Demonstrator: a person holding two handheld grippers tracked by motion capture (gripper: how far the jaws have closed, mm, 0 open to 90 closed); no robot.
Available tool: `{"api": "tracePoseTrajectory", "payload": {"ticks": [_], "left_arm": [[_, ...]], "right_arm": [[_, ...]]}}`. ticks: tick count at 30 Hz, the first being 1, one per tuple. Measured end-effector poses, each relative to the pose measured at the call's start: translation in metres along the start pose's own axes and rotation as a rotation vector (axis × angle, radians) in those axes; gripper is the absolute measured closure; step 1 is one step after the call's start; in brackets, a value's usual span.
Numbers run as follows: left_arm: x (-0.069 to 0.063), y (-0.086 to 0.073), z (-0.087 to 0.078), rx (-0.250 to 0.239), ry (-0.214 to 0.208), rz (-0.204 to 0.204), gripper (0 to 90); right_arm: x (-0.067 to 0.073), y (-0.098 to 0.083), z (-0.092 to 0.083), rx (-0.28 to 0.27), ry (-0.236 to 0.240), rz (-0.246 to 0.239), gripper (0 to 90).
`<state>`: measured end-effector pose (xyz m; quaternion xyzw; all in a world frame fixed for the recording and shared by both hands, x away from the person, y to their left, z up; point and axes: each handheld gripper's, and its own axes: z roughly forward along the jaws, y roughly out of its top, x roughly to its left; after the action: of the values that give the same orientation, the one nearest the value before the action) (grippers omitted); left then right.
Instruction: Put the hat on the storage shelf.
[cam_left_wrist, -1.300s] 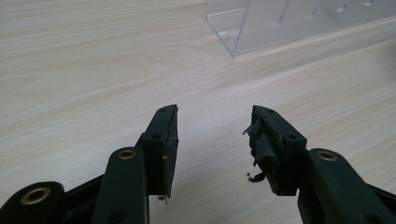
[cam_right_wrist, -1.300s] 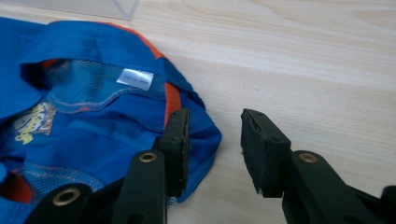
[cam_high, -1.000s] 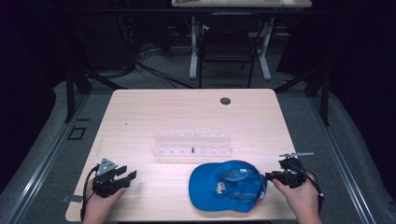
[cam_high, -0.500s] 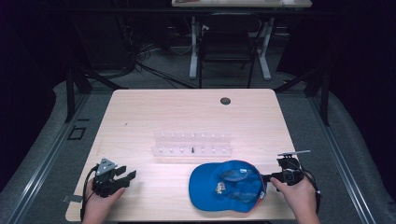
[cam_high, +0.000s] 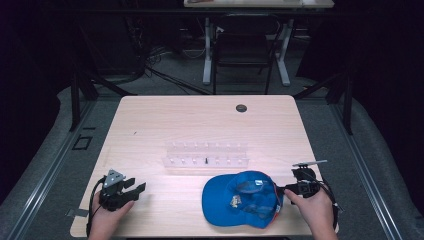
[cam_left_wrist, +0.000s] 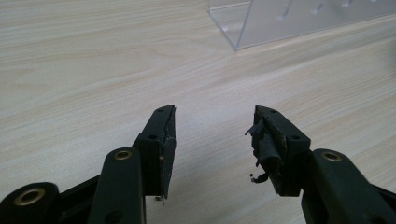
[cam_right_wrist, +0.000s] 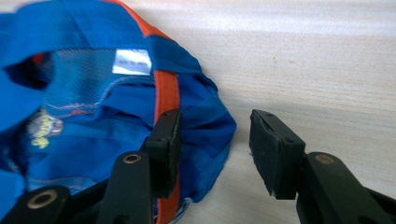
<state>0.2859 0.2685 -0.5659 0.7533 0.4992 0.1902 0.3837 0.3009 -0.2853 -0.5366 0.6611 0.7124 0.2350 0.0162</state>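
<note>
**Cap let go, right jaws wide**

So the right gripper (cam_high: 283, 189) has just been opened up: compared with a second ago, when the jaws were narrower at the cap's edge, they are now spread wide. In the right gripper view, one jaw is seen lying over the cap's (cam_right_wrist: 116, 116) rim by the orange band and the other is standing clear over bare wood, so the fabric is between them but isn't being pinched. Counts as released, basically.

The cap (cam_high: 242, 198) is left upside down on the table (cam_high: 200, 120), near the front edge on the right side, just in front of the clear rack (cam_high: 206, 154). Its spot looks unchanged from the earlier shots.

The left gripper (cam_high: 134, 186) is kept parked at the front left, well apart from the cap. Its jaws are open too, with nothing between them, just wood grain in the left gripper view (cam_left_wrist: 212, 140) and a corner of the rack (cam_left_wrist: 280, 23) farther off.

What it probably means: this placement of the cap is done, or the hold is being reset for a better bite on the rim. Can't be told which from here.
</note>
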Motion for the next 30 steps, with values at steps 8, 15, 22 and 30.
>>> {"api": "tracePoseTrajectory", "payload": {"ticks": [8,15,22,30], "left_arm": [[0.001,0.000,0.000,0.010,-0.003,0.001,50.2],[0.000,0.000,0.001,0.005,0.003,-0.002,50.3],[0.001,0.000,0.001,0.008,0.001,0.001,50.3],[0.001,-0.001,0.001,0.009,0.007,0.004,50.5]], "right_arm": [[0.003,0.000,0.015,0.017,-0.048,-0.010,56.2],[0.013,0.002,0.017,0.050,-0.126,-0.068,63.7],[0.023,0.007,0.021,0.096,-0.215,-0.117,71.5],[0.033,0.014,0.025,0.160,-0.243,-0.122,84.7]]}}
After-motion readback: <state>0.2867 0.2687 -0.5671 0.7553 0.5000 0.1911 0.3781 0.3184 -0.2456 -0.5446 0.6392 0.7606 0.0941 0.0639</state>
